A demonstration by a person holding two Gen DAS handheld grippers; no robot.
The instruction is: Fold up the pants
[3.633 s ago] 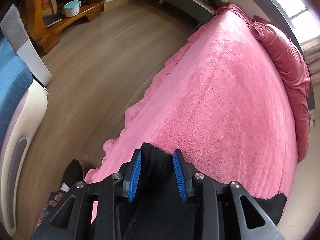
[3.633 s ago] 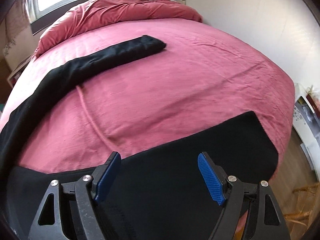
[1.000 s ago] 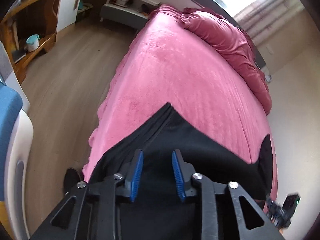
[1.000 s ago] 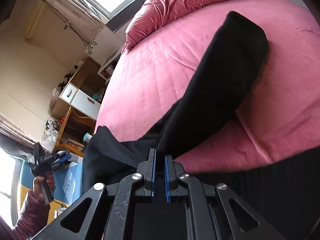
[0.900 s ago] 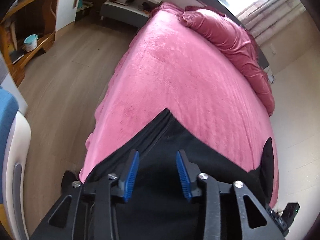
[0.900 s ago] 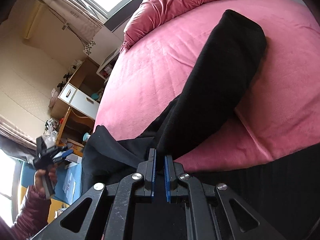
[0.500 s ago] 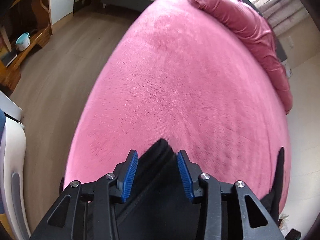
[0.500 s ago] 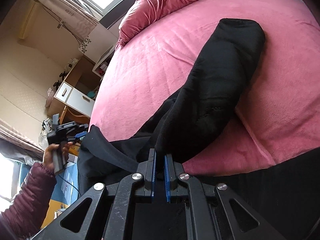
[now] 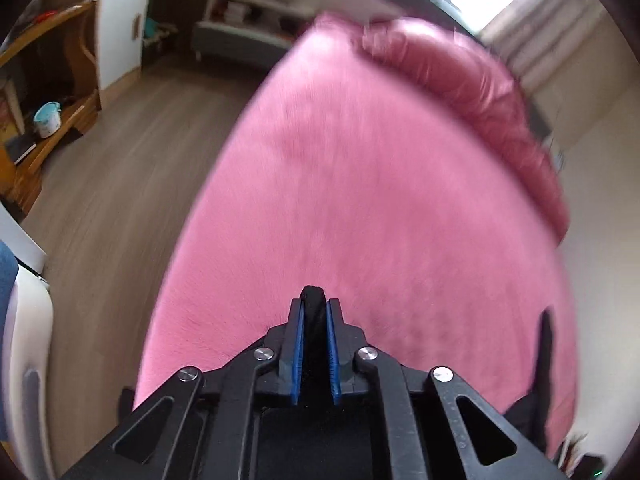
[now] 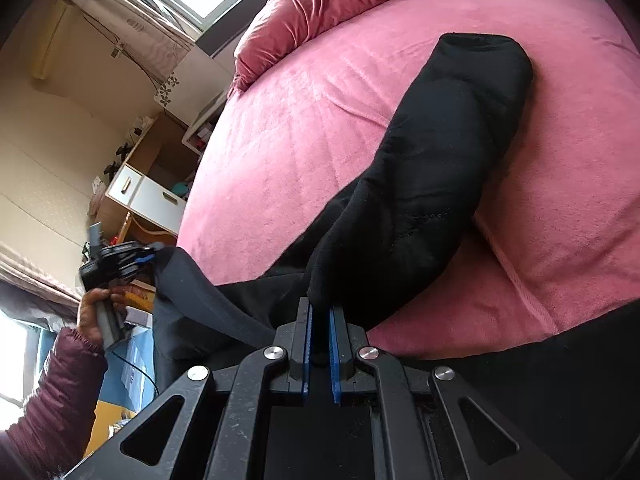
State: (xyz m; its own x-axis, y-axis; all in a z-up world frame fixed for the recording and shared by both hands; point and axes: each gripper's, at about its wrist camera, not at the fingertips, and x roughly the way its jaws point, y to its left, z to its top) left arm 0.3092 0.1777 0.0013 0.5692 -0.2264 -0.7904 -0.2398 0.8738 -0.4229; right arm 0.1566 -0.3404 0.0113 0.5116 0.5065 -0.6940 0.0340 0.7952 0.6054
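Observation:
Black pants point(image 10: 440, 168) lie across the pink bed cover point(image 10: 320, 140), one leg reaching up and right. My right gripper point(image 10: 320, 312) is shut on a fold of the pants at their near end. My left gripper point(image 9: 315, 306) has its jaws closing, and the blue pads press on a black corner of the pants point(image 9: 313, 294) that pokes out past the tips. The right wrist view shows the left gripper point(image 10: 146, 258) at the bed's left edge, holding up that corner. The rest of the cloth under both grippers is hidden.
A bunched red duvet point(image 9: 460, 92) lies along the far side of the bed. Wooden floor point(image 9: 120, 180) runs along the left, with a wooden shelf unit point(image 9: 48, 120) and a low grey rack point(image 9: 248, 40). A hand in a maroon sleeve point(image 10: 52, 380) holds the left gripper.
The left gripper slid along the pants to their corner and its jaws went from open to pressed on the cloth. The right gripper stayed shut on the pants, hardly moving.

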